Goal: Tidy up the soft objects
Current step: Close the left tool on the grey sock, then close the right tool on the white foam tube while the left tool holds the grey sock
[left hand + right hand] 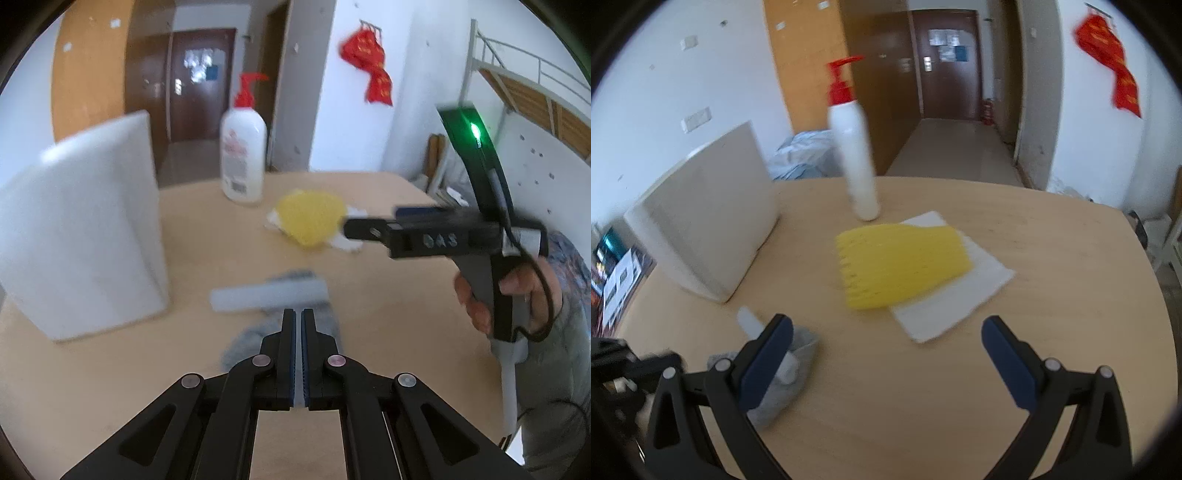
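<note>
Landmark taken as the white pump bottle with a red dispenser head (854,155), upright near the far edge of the round pale wooden table (1052,258).

Just in front of the bottle, toward the cameras: a yellow knitted cloth with a fringed edge (901,266), laid flat over a white square cloth (956,306), the white one showing beyond it on the near and right sides. Seen also from the left wrist view, yellow cloth (310,216) on the white one (349,243), right of the bottle (243,147).

Left of the bottle, a tall white foam block (709,229), standing on its edge on the table, apart from both cloths.

Nearer than the bottle and below the foam block, a grey crumpled soft cloth (790,384) with a pale translucent tube (753,325) lying across it — blurred in both views, tube (269,295) resting on top of the grey cloth (255,336).

Left gripper (298,317) hung over the grey cloth, blue-padded fingers pressed together, nothing visibly pinched; contact with the cloth not possible to tell.

Right gripper (886,332) held above the table in front of the yellow cloth, fingers spread wide, nothing between them — left finger (768,354) overlapping the grey cloth in view. Right hand (491,295) wrapped around the handle.
</note>
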`<state>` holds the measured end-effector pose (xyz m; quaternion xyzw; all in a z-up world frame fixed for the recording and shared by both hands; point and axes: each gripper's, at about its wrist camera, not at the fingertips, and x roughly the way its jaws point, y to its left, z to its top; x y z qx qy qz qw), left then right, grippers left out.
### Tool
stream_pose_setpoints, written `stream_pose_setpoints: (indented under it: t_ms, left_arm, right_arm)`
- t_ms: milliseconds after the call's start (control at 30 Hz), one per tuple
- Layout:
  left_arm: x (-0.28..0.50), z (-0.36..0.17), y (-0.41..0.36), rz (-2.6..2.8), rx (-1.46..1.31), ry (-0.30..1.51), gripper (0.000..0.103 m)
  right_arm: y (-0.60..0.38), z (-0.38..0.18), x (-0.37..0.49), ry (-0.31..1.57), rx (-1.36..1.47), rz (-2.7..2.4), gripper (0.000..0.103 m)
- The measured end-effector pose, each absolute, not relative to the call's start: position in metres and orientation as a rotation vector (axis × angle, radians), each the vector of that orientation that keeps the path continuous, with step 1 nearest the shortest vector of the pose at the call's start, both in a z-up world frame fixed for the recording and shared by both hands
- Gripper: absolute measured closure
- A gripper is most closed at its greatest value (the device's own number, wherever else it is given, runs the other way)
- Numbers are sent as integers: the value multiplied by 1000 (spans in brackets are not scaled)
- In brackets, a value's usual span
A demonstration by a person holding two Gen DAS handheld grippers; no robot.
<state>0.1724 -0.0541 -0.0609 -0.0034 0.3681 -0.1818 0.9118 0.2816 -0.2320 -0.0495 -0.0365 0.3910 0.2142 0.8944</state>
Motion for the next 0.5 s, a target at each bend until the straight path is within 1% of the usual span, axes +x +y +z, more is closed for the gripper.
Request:
stream_pose_setpoints:
  t_ms: [200,500]
  left_arm:
    - [177,-68,-61,-366,35,765,100]
    - [194,-87,-62,-357,34,846,98]
  right_arm:
    - [-211,-54,282,809,-144,467,0]
    - [-214,-63,285,851,-118,503,0]
